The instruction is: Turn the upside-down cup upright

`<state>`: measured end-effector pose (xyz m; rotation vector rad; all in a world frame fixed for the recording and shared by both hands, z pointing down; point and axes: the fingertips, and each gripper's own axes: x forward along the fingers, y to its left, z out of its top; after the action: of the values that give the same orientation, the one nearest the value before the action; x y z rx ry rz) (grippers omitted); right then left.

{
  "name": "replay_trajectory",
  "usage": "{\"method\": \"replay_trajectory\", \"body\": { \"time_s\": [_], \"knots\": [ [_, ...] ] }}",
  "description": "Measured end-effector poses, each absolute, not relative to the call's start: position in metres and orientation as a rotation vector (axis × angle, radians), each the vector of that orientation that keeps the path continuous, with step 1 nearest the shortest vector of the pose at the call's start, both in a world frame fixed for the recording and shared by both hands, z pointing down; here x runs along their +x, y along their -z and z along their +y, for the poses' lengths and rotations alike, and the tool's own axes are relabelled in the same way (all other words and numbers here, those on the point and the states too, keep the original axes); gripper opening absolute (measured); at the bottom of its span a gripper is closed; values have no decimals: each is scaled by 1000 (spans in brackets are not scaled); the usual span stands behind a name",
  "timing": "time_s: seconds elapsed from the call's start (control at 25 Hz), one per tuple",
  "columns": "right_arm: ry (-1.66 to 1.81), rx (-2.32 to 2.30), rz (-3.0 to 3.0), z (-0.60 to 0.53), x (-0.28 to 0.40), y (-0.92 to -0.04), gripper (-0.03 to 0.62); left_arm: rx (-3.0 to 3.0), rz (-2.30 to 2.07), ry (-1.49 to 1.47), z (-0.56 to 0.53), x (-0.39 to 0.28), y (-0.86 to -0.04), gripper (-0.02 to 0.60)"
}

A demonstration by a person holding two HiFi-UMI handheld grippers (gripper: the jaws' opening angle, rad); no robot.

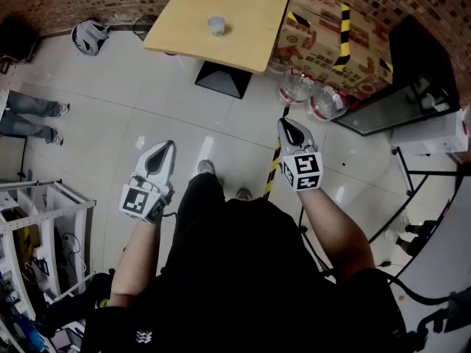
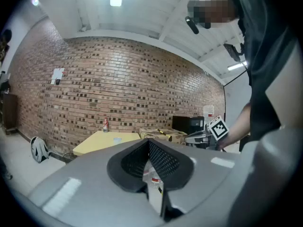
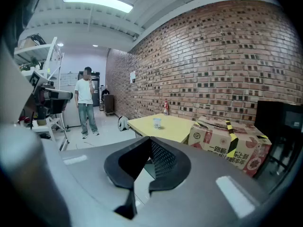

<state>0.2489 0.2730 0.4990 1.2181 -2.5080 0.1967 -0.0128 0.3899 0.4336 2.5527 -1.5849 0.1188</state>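
Observation:
A small pale cup (image 1: 215, 26) stands alone on the yellow table (image 1: 243, 9) by the brick wall, well ahead of me. It also shows in the right gripper view as the cup (image 3: 156, 122) and faintly in the left gripper view as the cup (image 2: 117, 139); it is too small to tell which way up it is. My left gripper (image 1: 163, 150) and right gripper (image 1: 288, 126) hang over the tiled floor, far short of the table. The jaws of both, left gripper (image 2: 148, 142) and right gripper (image 3: 150, 138), meet at the tips with nothing between them.
Cardboard boxes (image 1: 331, 35) stand right of the table, with two big water bottles (image 1: 298, 85) on the floor before them. A black-and-yellow strip (image 1: 274, 169) runs along the floor. A person (image 3: 86, 105) stands at the left, near a white rack (image 1: 37, 219). A red bottle (image 3: 165, 107) sits at the table's far edge.

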Motion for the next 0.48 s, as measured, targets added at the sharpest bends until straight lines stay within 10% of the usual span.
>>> {"method": "replay_trajectory", "body": {
  "time_s": [0.48],
  "knots": [
    [-205,1314,-2467,147,193,-489,2,2603,-1540,-95,224,-79,-415,0]
  ]
}}
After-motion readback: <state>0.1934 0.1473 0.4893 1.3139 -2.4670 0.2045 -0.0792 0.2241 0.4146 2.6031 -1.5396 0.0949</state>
